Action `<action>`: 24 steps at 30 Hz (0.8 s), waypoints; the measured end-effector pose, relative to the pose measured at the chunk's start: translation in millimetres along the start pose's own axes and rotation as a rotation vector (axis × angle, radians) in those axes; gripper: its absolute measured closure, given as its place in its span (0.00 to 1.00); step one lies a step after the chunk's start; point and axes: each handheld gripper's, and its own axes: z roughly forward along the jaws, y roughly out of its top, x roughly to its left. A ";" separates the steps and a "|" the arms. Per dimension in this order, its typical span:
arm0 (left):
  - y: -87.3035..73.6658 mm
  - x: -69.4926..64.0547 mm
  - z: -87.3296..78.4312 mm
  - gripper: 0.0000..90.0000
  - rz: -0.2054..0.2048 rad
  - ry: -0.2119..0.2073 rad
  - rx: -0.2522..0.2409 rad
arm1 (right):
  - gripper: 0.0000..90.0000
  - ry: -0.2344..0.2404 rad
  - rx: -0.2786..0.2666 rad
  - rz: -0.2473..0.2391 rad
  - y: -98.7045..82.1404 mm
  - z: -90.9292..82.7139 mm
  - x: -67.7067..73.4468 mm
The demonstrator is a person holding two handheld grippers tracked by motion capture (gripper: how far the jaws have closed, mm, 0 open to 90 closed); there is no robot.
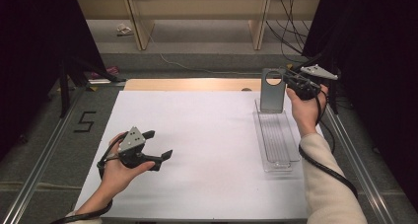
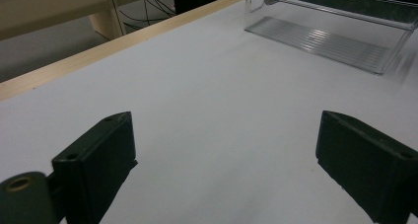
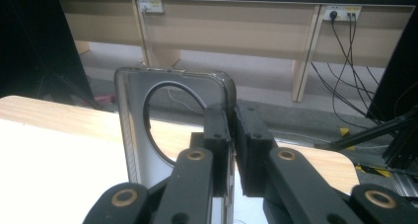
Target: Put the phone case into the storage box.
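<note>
In the high view the right claw (image 1: 295, 81) sits at the upper right of the frame, closed on the edge of a grey phone case (image 1: 272, 90) that stands upright at the far end of a clear tray (image 1: 276, 135). The right gripper view brings that grip close: the two black jaws pinch the right edge of the case (image 3: 172, 125), and the round camera opening in the case lets the floor and a wooden shelf unit (image 3: 236, 31) behind show through it. Whether the case's bottom edge touches the tray I cannot tell.

The left claw (image 1: 158, 145) rests at the lower left of the high view above the white desk (image 1: 197, 135), its jaws spread wide with nothing between them. The left gripper view confirms this, showing bare white surface between the two jaws and the tray (image 2: 335, 31) at the upper right of its frame.

The tray is long, narrow and ribbed along its floor; apart from the case at its far end, it holds nothing that shows.

The desk's far wooden edge (image 1: 192, 84) runs just behind the case, and a broad bare stretch of white lies between the two hands
</note>
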 end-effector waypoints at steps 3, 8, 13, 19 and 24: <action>0.0 0.1 -0.1 0.09 -0.001 0.000 0.000 | 0.94 -0.001 0.005 -0.002 -1.4 2.0 -0.3; 0.0 0.0 0.0 0.09 0.000 0.001 0.001 | 0.94 0.000 0.008 -0.001 -2.0 3.7 -0.7; 0.1 0.2 -0.1 0.09 0.000 0.001 0.000 | 0.94 0.000 0.013 -0.010 -2.7 5.6 -0.7; 0.2 0.2 -0.2 0.09 0.001 0.001 -0.001 | 0.94 0.002 0.020 -0.008 -4.6 8.4 -0.5; 0.2 0.2 -0.3 0.09 0.000 0.001 -0.002 | 0.94 0.003 0.027 -0.012 -6.5 10.7 0.1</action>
